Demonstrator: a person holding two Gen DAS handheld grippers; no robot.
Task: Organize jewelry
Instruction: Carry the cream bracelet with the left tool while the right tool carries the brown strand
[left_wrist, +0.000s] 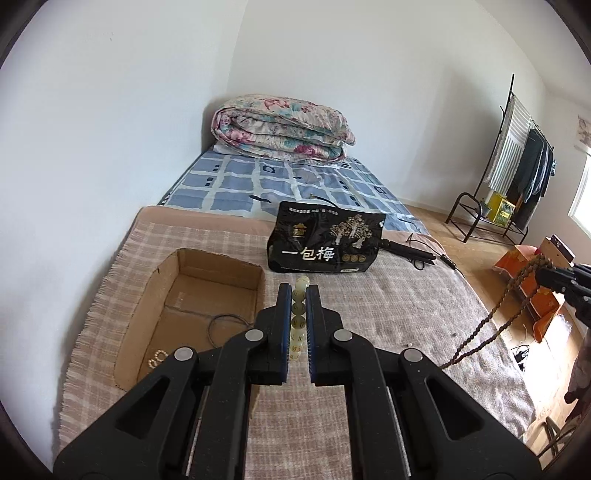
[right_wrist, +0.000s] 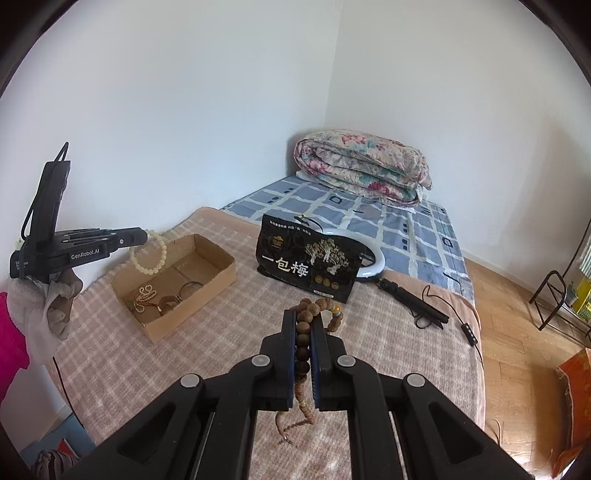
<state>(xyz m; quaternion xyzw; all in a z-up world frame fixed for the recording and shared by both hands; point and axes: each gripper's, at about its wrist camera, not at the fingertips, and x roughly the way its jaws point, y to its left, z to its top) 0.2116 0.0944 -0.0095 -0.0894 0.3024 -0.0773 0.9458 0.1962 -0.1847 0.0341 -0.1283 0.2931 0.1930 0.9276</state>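
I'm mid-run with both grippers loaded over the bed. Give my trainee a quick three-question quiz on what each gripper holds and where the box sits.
1. True or false: the left gripper is shut on a pale bead bracelet.
2. What does the right gripper hold? A) a ring B) a brown wooden bead string C) a hair tie
3. Fill in: in the right wrist view, the cardboard box lies to the ___ of the black snack bag.

Key: 1 true; 2 B; 3 left
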